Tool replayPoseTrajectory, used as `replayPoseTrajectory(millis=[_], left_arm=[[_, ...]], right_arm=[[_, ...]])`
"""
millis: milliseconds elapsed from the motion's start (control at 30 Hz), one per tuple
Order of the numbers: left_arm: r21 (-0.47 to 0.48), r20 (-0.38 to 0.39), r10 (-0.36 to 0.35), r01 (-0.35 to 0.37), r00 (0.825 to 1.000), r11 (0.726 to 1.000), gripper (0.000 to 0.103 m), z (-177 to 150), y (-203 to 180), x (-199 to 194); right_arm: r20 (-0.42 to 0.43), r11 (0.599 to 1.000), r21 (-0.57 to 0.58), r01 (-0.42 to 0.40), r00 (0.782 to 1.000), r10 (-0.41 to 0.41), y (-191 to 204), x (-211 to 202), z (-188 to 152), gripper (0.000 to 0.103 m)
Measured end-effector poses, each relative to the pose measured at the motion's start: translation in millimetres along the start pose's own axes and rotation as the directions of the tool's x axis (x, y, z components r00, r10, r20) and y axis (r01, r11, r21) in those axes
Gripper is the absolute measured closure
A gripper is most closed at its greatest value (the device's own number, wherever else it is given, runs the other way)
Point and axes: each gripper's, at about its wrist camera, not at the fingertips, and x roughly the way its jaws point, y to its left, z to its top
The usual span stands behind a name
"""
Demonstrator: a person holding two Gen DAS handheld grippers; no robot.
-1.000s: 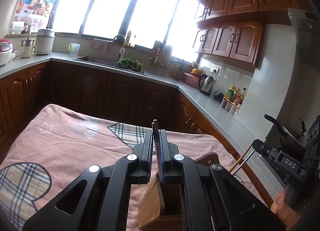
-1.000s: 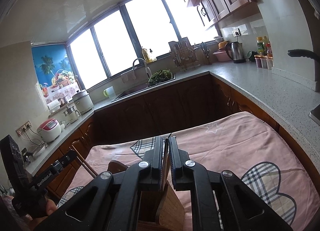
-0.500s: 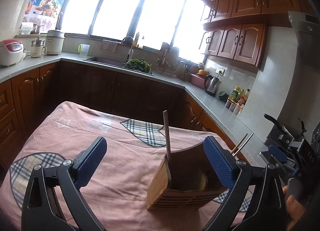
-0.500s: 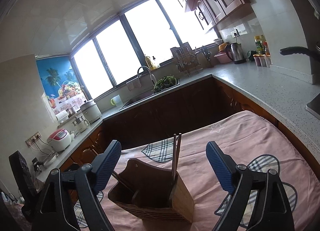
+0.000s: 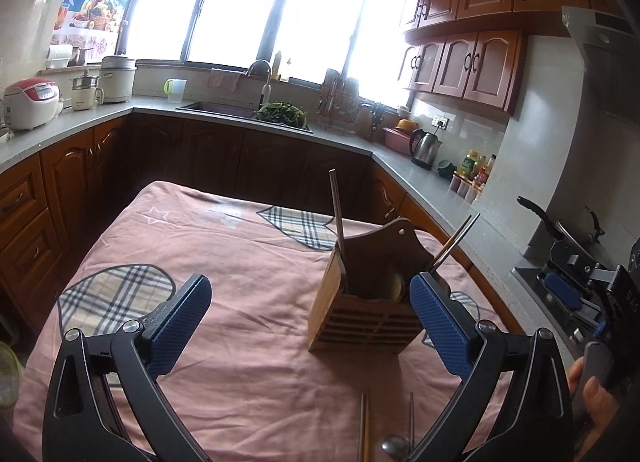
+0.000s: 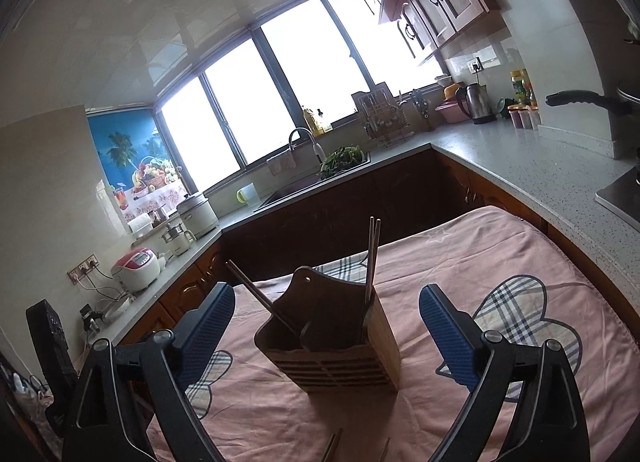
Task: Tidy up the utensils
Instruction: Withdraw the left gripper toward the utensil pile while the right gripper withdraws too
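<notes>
Now that both my tongs (image 5: pixel 310 320) (image 6: pixel 326 328) have let go and stand wide and empty, the chopsticks (image 6: pixel 372 258) stay in the wooden holder (image 5: pixel 366 302) on the worktop (image 5: pixel 240 262). More utensils (image 5: pixel 396 444) still wait near me.

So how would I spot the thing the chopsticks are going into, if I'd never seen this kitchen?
Find the table under the pink cloth with plaid patches, in the middle of the kitchen. Toward its far right part stands a wooden utensil holder, a slatted box with a taller peaked back that has a hole in it. It is the only upright thing on the cloth, with chopsticks sticking out of it.
</notes>
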Motion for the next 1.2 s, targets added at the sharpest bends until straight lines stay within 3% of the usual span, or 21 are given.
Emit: replayPoseTrajectory(millis=[633,1200], left_arm=[[-0.014,-0.106,-0.008,0.007,0.994,1.000,0.001,-59.2,11.0,-42.8],[0.081,-0.200,-0.014,0.031,0.980,0.996,0.001,-84.1,-14.3,-30.8]], right_arm=[[-0.115,0.997,0.009,0.082,0.990,-0.080,-20.0,-62.7,-64.9,0.008],[-0.180,0.991,0.012,0.133,0.975,-0.129,-38.5,-75.0,-96.3,0.008]])
